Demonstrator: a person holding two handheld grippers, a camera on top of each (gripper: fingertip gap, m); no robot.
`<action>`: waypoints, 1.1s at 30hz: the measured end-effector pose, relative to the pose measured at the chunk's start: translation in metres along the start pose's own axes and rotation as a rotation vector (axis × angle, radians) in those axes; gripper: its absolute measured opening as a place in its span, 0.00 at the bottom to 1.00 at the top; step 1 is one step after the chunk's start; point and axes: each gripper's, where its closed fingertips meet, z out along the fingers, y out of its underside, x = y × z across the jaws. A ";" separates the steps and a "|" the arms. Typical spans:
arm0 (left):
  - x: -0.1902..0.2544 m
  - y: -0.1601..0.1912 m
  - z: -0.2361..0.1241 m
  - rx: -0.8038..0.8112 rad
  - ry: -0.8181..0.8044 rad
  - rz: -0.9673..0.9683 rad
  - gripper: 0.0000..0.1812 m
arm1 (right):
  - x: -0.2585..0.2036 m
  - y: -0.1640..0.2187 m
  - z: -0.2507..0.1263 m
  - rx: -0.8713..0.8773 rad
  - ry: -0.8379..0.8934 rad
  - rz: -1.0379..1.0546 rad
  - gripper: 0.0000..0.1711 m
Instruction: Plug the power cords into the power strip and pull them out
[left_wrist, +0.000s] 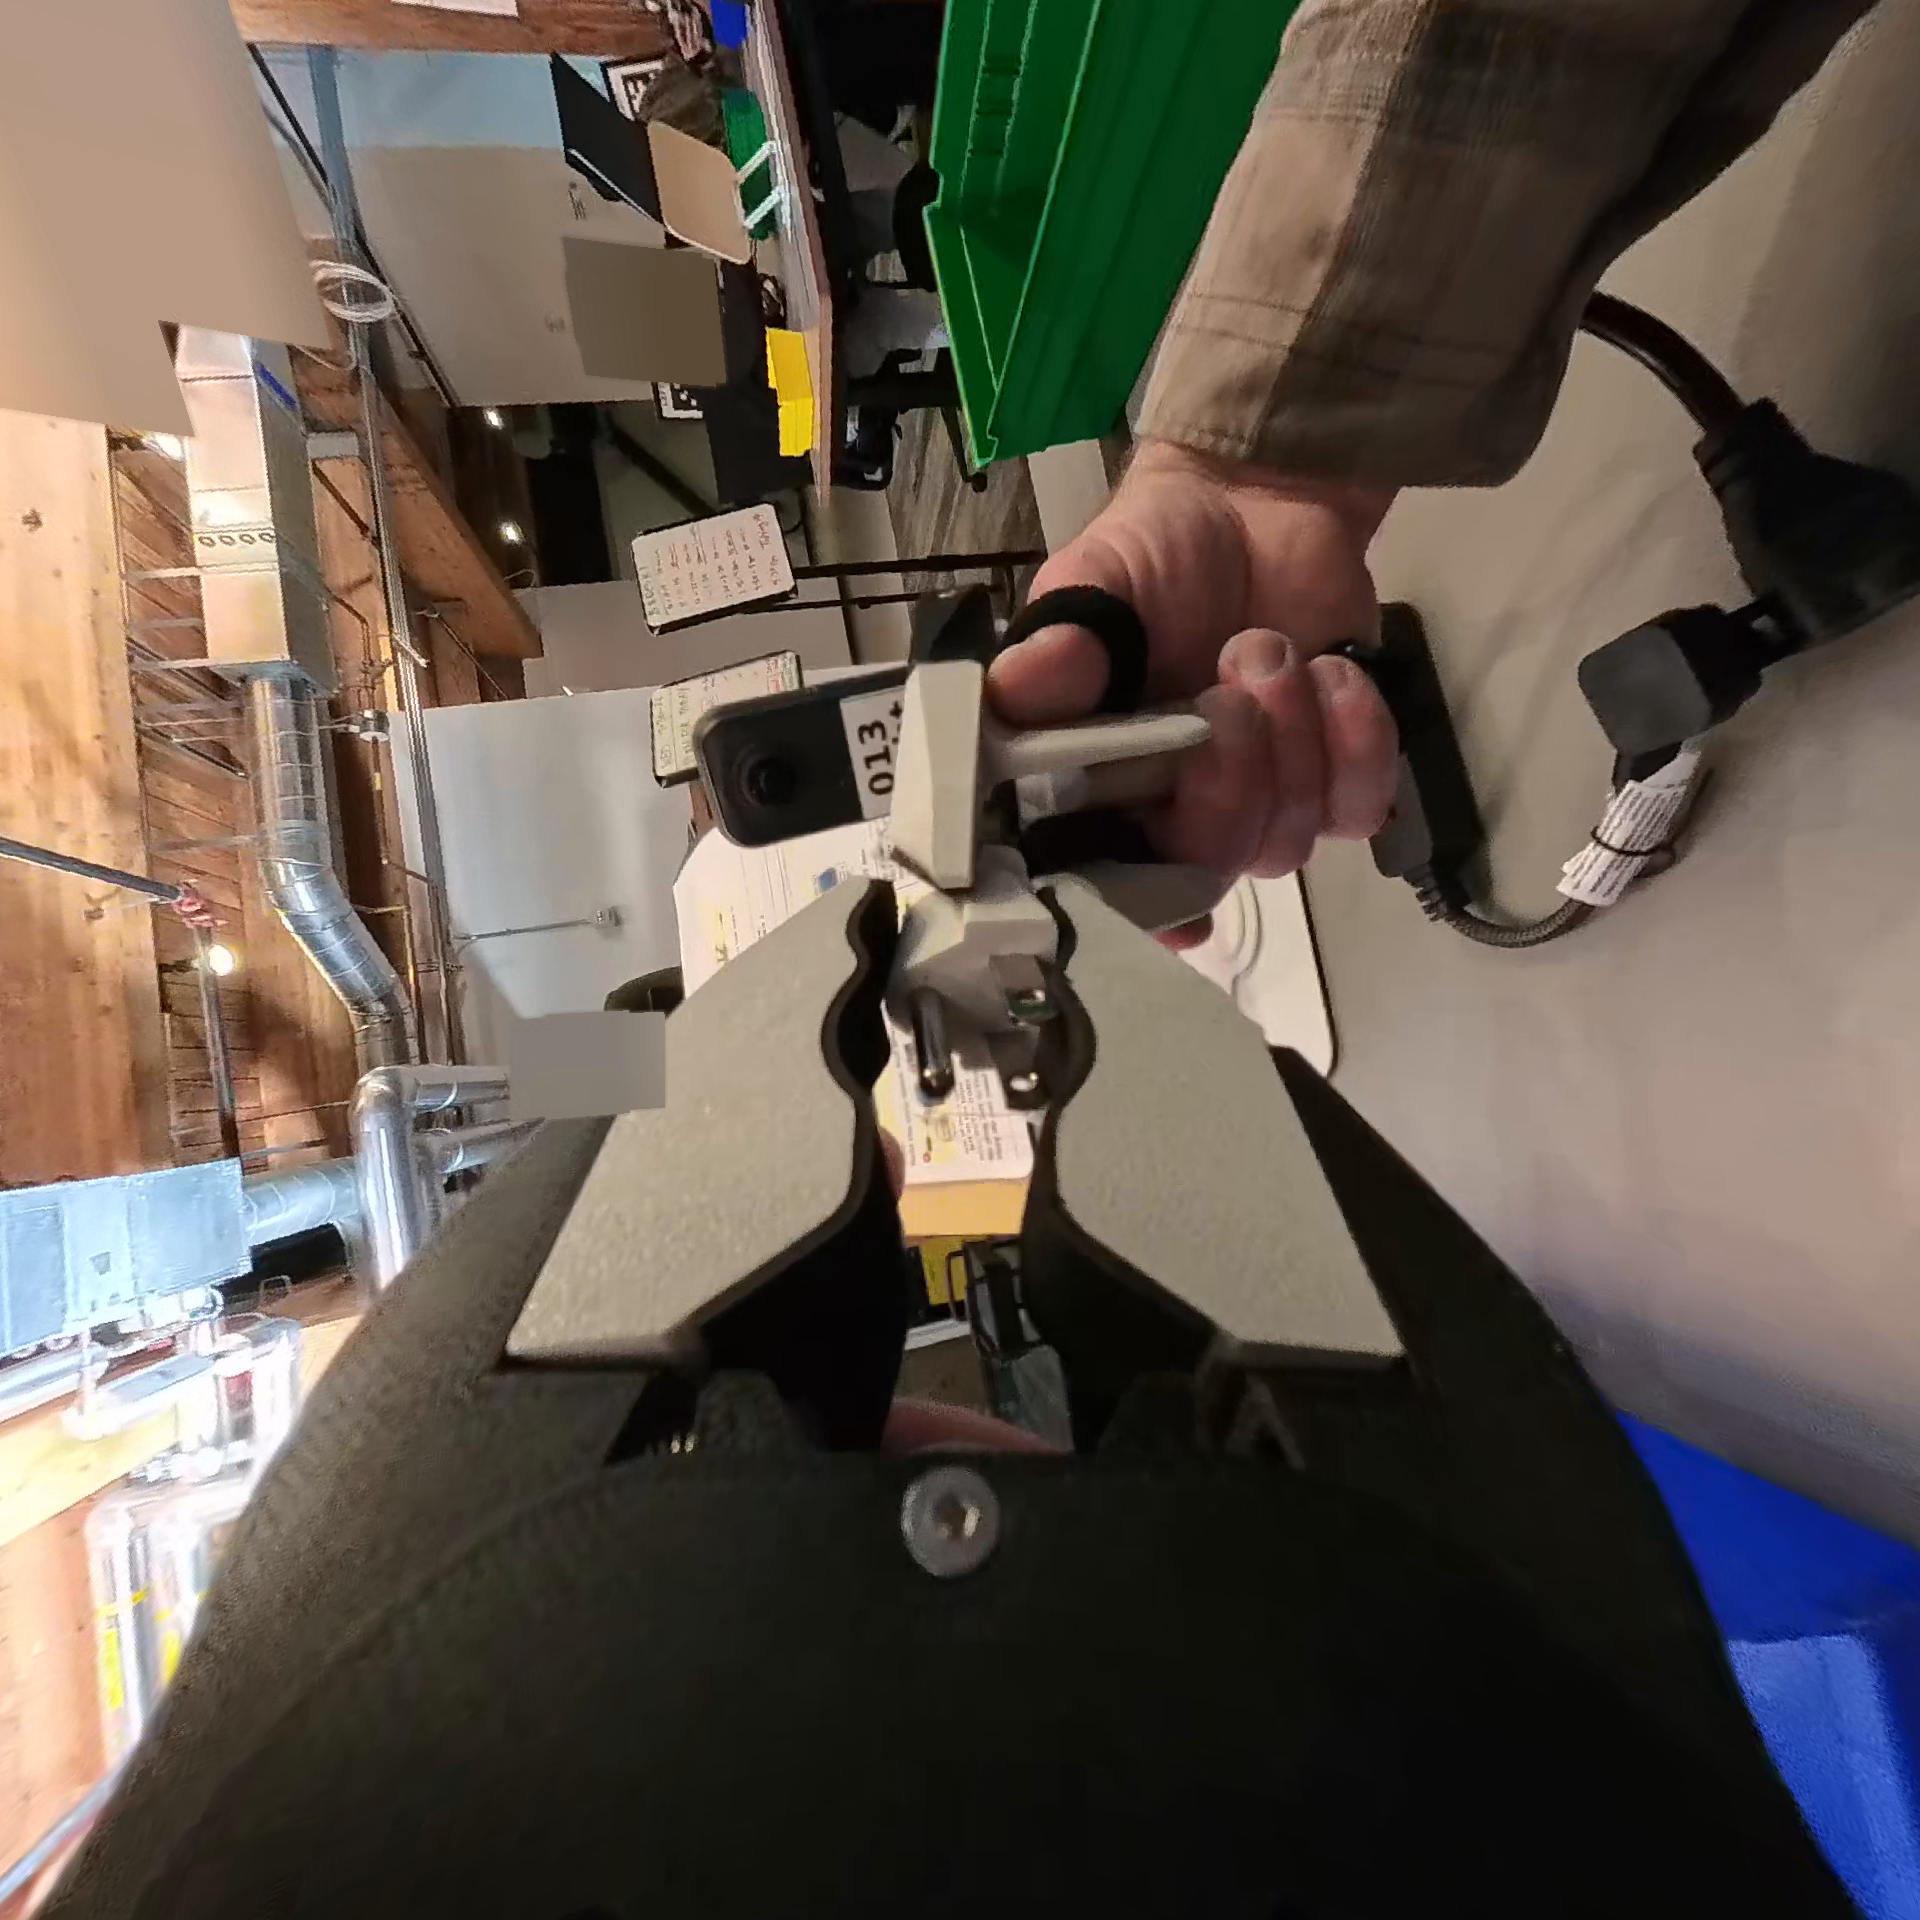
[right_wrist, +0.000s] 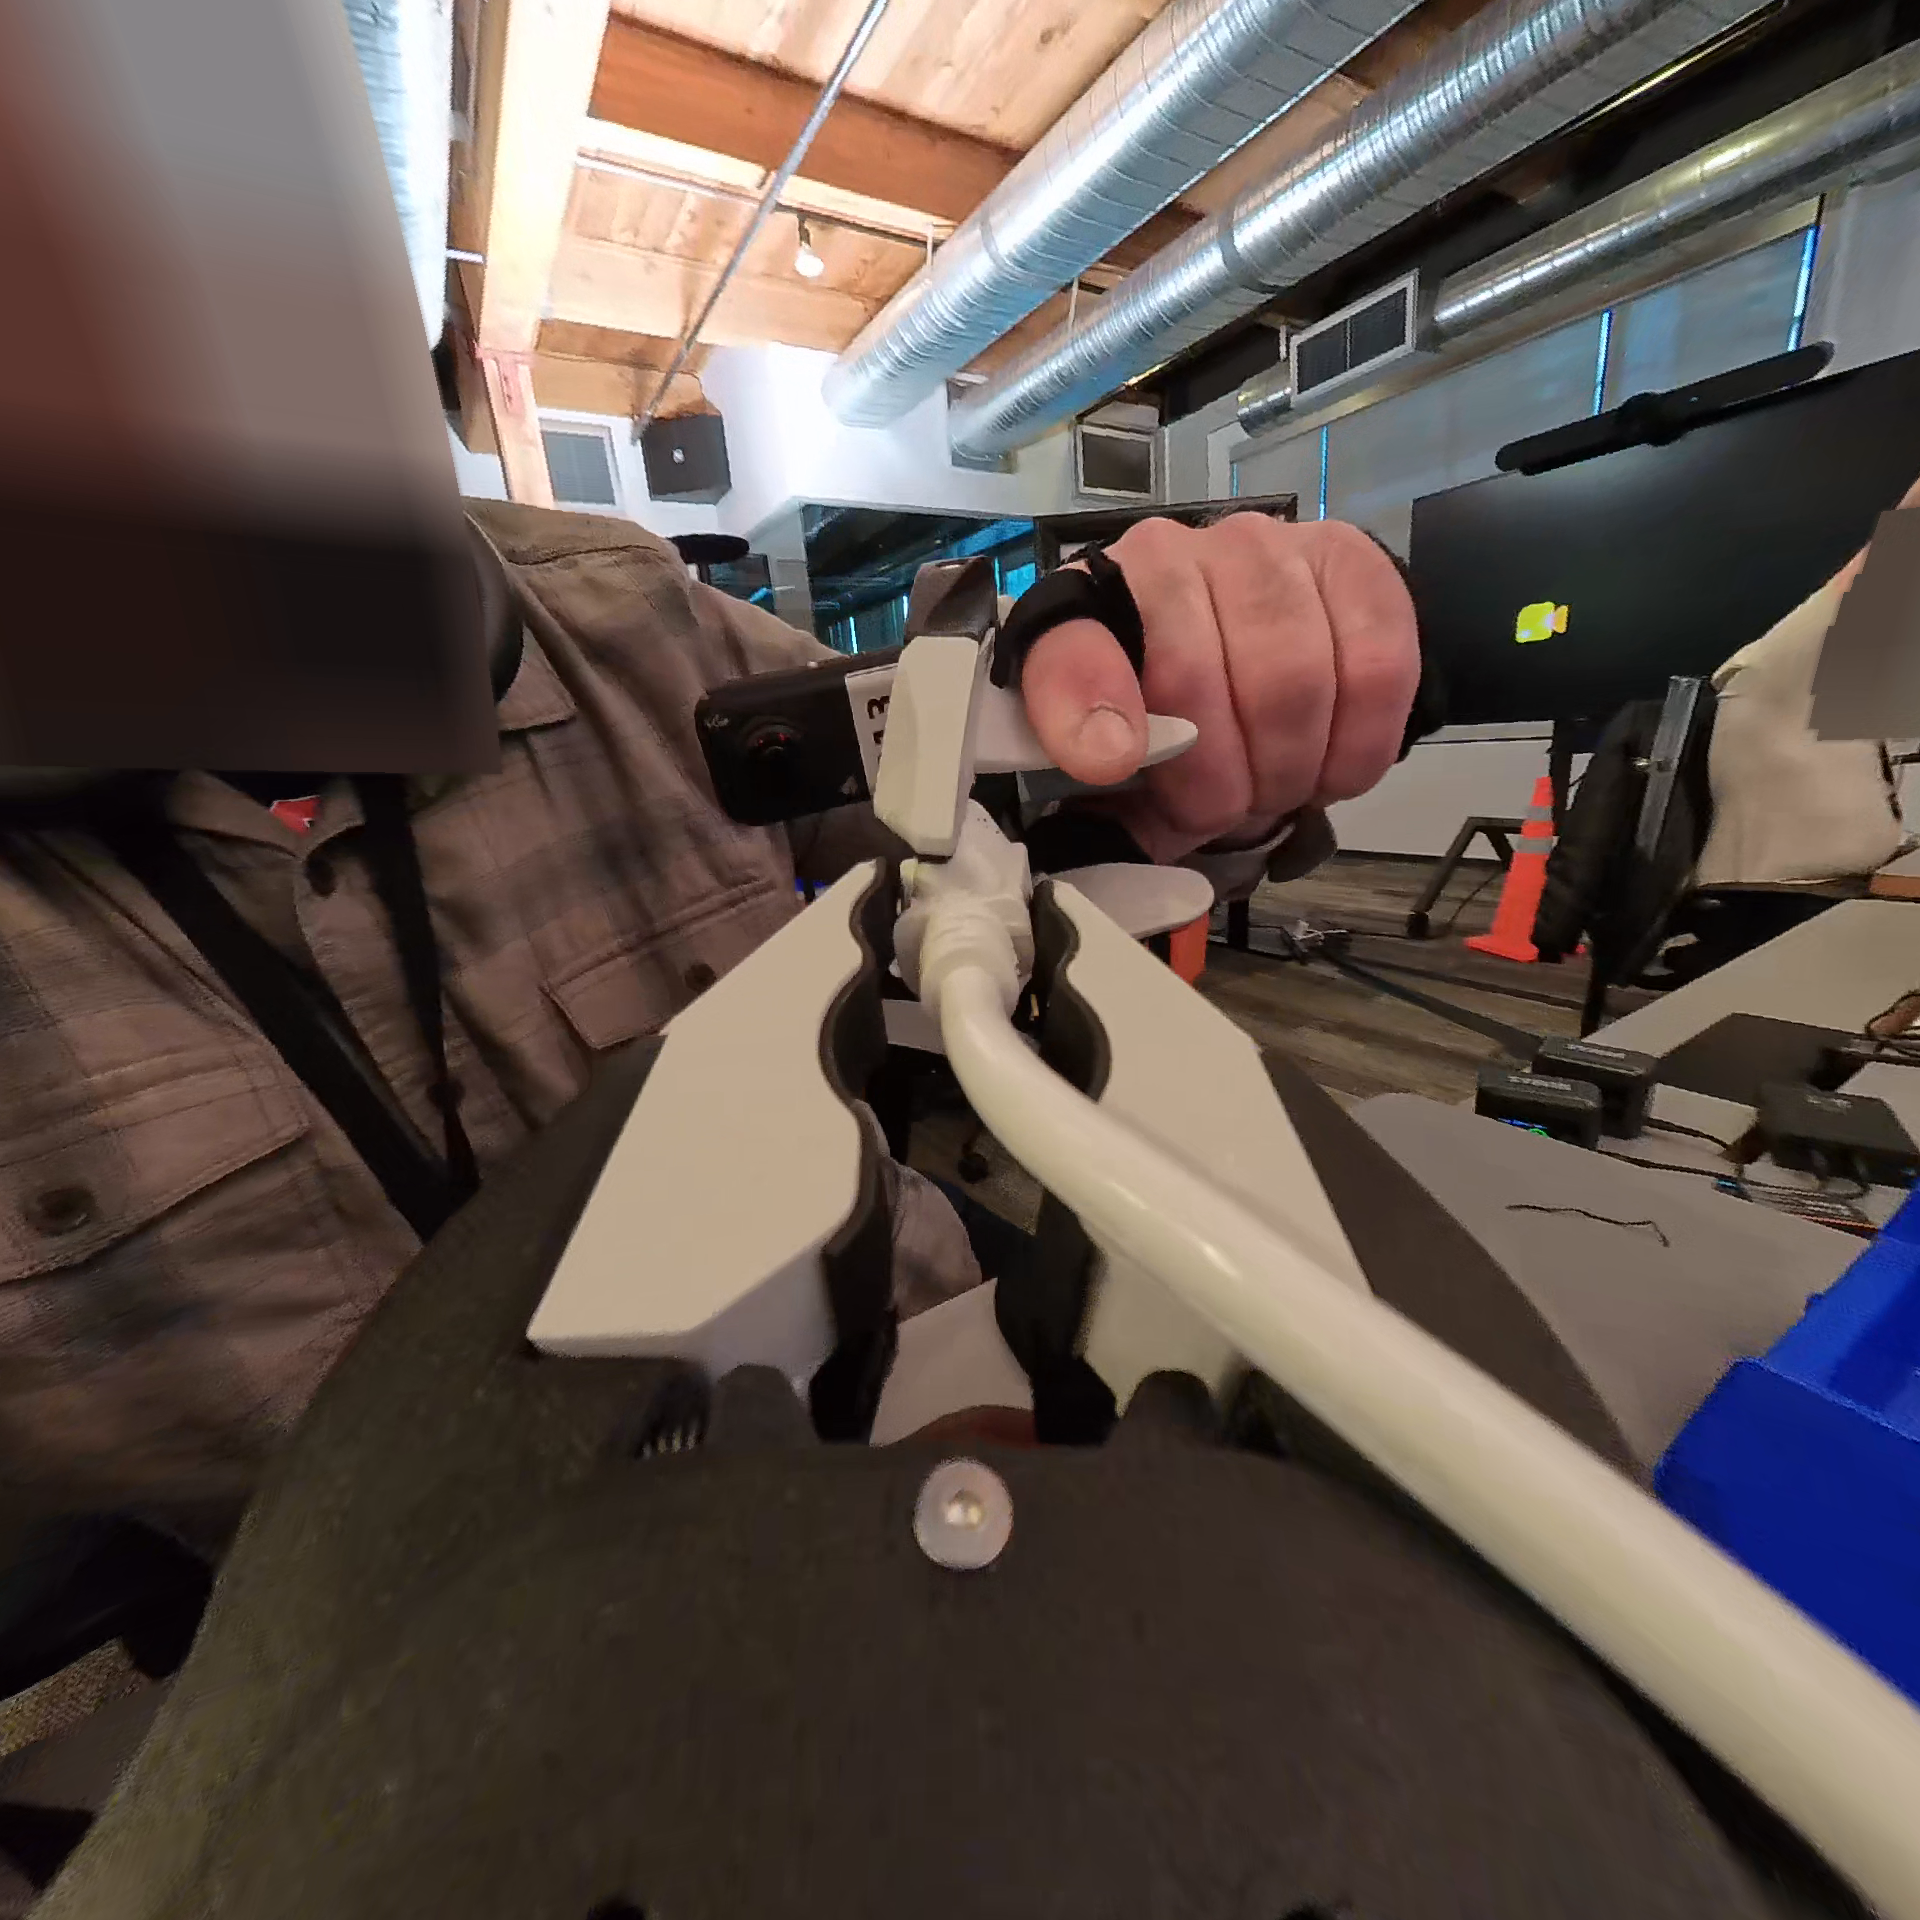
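Two grippers (left_wrist: 966, 935) (right_wrist: 961, 914); one white plug (left_wrist: 971, 961); one black plug (left_wrist: 1662, 675); one green bin (left_wrist: 1060, 208)

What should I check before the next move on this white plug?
1. Left tongs shut on white plug: ok.
2. Right tongs shut on the same plug: ok, so one must release first.
3. Prongs exposed and straight: ok.
4. White cord free to follow: cannot tell, it runs out of frame.
5. Power strip located: not ok, neither view shows it.

Number label on the facing gripper's camera (left_wrist: 790, 767); handwriting on two whiteboards (left_wrist: 713, 566)
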 end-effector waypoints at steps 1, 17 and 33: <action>-0.001 0.000 0.000 0.005 0.005 -0.008 0.13 | 0.000 -0.001 0.000 -0.006 0.010 -0.006 0.14; 0.008 -0.009 -0.016 0.098 0.234 -0.172 0.14 | -0.006 0.009 0.017 0.011 -0.092 0.179 0.14; 0.005 0.005 -0.021 0.174 0.158 -0.400 0.14 | 0.014 -0.003 0.027 0.137 0.013 0.083 0.14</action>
